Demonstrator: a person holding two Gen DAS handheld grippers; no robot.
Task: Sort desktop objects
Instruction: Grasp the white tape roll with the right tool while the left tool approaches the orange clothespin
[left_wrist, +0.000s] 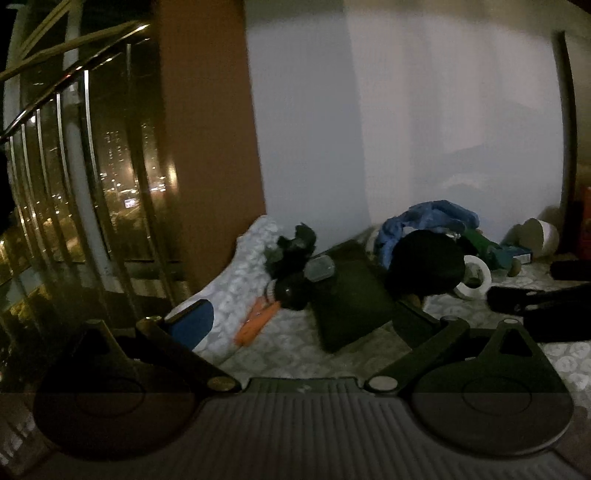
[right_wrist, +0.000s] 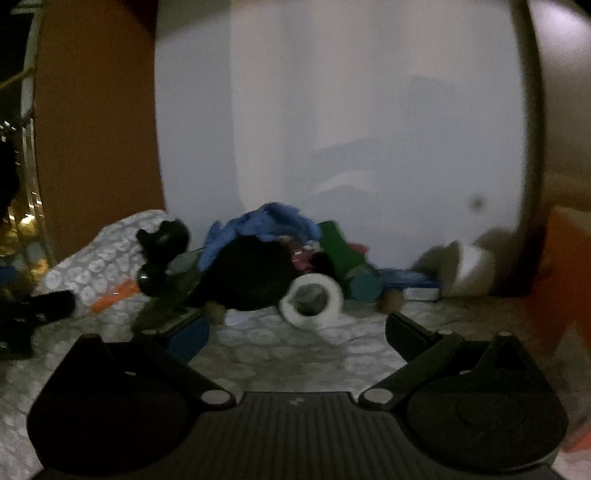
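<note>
1. Dim light and motion blur soften both wrist views; the heap against the white wall (right_wrist: 332, 129) reads only as shapes: a blue cloth (right_wrist: 266, 221) draped over a round black object (right_wrist: 251, 277), a green item (right_wrist: 336, 240) behind them, other pieces too dark to name.
2. A white tape roll (right_wrist: 314, 301) lies on its side at the front of the heap, on the patterned table (right_wrist: 295, 354). A white cup (right_wrist: 469, 273) lies tipped over near the right-hand corner.
3. In the left view an orange marker-like piece (left_wrist: 256, 321) rests just beside a dark flat pouch (left_wrist: 347, 295), with a black knobbed object (left_wrist: 291, 266) partly on top of it.
4. The table cover rises in a fold at the far left (left_wrist: 251, 258), beside a brown panel and a night window with railings (left_wrist: 74, 166). Bare patterned surface lies between both claws and the heap.
5. The left claw (left_wrist: 299, 325) is spread wide and holds nothing; a blue pad shows on its left finger.
6. The right claw (right_wrist: 295, 332) is likewise wide open and empty, short of the tape roll. The left claw's dark tip (right_wrist: 33, 314) juts in at the edge.
</note>
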